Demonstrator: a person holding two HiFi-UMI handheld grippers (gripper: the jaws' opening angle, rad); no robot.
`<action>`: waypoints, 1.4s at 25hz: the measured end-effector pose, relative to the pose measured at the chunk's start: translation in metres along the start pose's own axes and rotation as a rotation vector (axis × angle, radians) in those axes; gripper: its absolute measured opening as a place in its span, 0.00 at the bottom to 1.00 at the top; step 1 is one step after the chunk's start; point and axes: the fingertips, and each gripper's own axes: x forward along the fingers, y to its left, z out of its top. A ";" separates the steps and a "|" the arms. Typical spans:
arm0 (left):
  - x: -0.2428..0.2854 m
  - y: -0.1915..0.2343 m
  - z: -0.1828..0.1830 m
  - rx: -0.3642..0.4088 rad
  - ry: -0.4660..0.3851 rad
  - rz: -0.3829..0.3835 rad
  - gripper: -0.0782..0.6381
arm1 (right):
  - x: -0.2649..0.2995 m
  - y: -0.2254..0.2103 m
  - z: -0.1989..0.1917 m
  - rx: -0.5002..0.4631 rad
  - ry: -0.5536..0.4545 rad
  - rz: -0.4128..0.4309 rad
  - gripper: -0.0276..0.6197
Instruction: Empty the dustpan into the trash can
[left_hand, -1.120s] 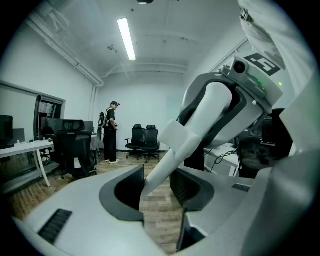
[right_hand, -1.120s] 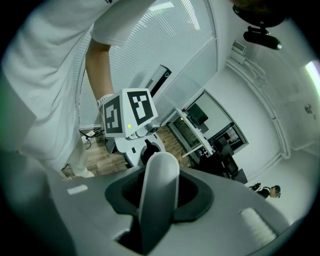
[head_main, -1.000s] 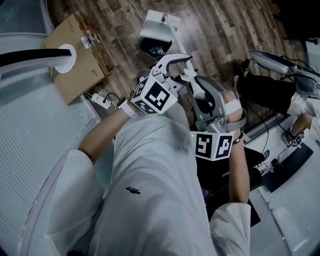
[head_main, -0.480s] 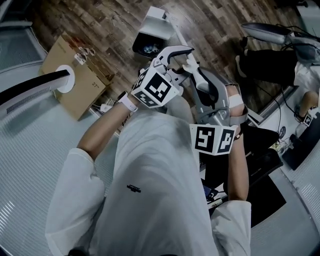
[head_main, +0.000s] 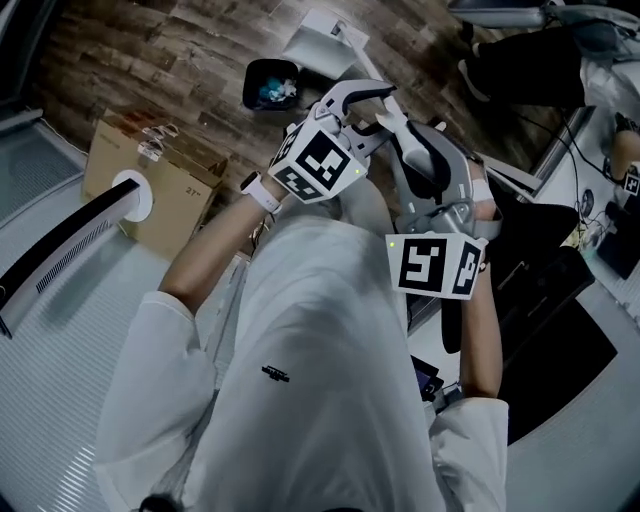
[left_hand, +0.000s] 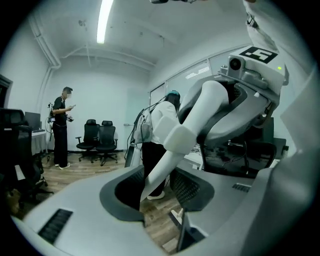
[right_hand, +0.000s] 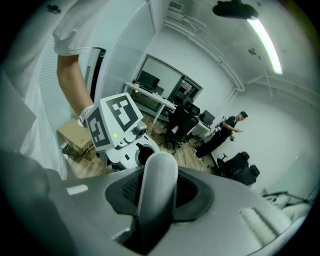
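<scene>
In the head view a white dustpan (head_main: 322, 38) hangs on a long white handle (head_main: 385, 118) over the wooden floor. It is just right of and beyond the dark trash can (head_main: 268, 84), which has litter inside. My left gripper (head_main: 362, 102) is shut on the thin lower part of the handle (left_hand: 156, 176). Behind it, my right gripper (head_main: 418, 150) is shut on the handle's thick rounded top (right_hand: 156, 182). The left gripper view shows the right gripper (left_hand: 246, 82) up the handle. The right gripper view shows the left gripper (right_hand: 119, 129) ahead.
A cardboard box (head_main: 150, 190) lies on the floor left of the can, next to a curved white panel (head_main: 60, 250). A person's dark legs (head_main: 530, 65) and desks with cables are at the right. Office chairs (left_hand: 97, 136) and a standing person (left_hand: 61, 125) are farther off.
Both grippers have swung together with the handle. The dustpan, which hung over the trash can's mouth, is now beside it to the right, and the can's inside shows.
</scene>
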 end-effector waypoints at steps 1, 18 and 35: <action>0.008 -0.004 -0.001 -0.008 0.002 -0.017 0.33 | -0.001 -0.003 -0.007 0.050 0.021 -0.009 0.23; 0.087 -0.085 -0.062 -0.054 0.224 -0.196 0.32 | -0.010 -0.003 -0.124 0.543 0.242 -0.122 0.23; 0.054 -0.073 -0.107 -0.213 0.321 -0.067 0.12 | 0.005 0.018 -0.234 0.896 0.323 -0.166 0.22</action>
